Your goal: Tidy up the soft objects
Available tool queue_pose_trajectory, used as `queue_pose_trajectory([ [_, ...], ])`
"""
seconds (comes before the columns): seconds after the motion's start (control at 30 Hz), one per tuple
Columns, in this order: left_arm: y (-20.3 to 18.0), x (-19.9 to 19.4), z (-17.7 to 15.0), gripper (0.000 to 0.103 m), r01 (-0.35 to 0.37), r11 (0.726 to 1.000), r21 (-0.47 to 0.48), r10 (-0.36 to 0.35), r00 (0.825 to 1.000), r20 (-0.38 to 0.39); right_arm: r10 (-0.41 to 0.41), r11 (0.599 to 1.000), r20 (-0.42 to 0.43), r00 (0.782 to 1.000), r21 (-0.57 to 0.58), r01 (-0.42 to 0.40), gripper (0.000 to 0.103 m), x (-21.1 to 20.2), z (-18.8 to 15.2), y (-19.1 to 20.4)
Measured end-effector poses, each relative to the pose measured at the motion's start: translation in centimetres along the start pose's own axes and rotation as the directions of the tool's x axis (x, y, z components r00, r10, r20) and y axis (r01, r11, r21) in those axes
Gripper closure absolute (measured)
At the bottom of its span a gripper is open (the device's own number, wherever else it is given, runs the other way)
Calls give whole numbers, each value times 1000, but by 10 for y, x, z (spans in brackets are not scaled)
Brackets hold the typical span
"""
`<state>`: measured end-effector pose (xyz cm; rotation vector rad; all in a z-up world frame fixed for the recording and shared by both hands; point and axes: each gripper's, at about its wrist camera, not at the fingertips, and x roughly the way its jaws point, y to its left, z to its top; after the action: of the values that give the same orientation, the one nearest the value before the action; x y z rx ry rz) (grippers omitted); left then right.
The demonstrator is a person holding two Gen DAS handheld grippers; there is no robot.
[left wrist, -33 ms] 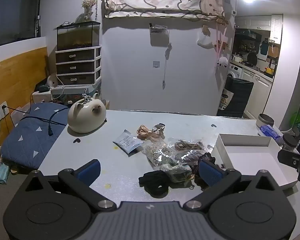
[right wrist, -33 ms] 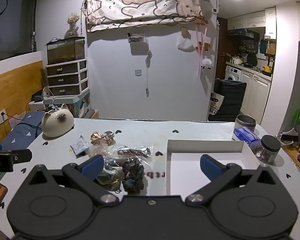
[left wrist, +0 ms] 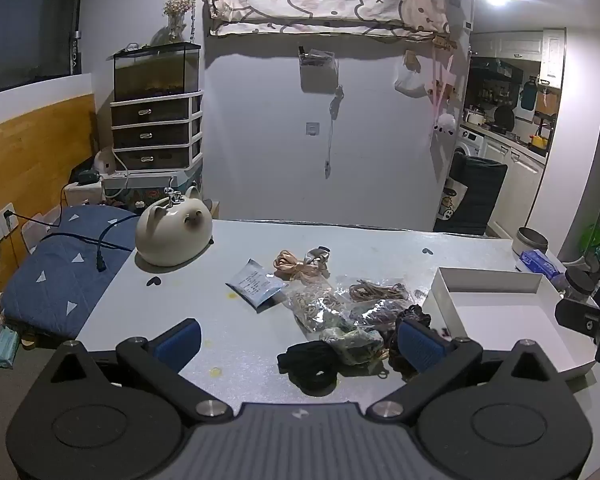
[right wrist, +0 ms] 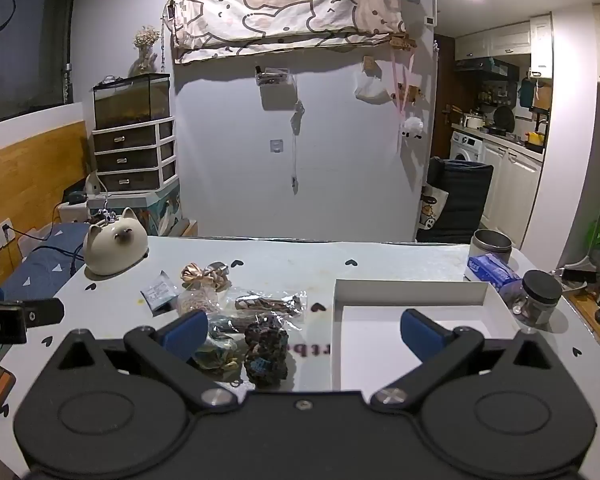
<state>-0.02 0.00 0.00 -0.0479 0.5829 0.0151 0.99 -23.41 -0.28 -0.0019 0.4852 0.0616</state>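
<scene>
- Left gripper sits at the bottom of the left wrist pic, jaws wide apart, nothing between them.
- Right gripper sits at the bottom of the right wrist pic, jaws wide apart too, holding nothing.
- Soft things lie in a pile in the middle of the table, just left of the white box.
- Black scrunchie is low center in the left pic, closest to the left gripper, resting on the table.
- Green-ish scrunchie in a clear bag touches it on the right.
- Dark scrunchie is low center in the right pic, btwn the blue pads, on the table & not gripped.
- Clear bags w/ tan bands lie mid-pile; a pink-tan bow sits behind them.
- Small gray packet lies left of the pile.
- White box is open, on the right side of the left pic.
- Cat-shaped pot stands at the far left of the table.
- Blue tissue pack & dark-lid jar sit right of the box in the right pic.
</scene>
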Motion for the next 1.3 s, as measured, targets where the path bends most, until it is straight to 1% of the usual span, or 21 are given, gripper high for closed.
queue_pose_trajectory([
  [1.3,0,0,0,0,-1,1000,-2,1,1000,1,2,1000,1,1000,4,-2,0,0,-1,2],
])
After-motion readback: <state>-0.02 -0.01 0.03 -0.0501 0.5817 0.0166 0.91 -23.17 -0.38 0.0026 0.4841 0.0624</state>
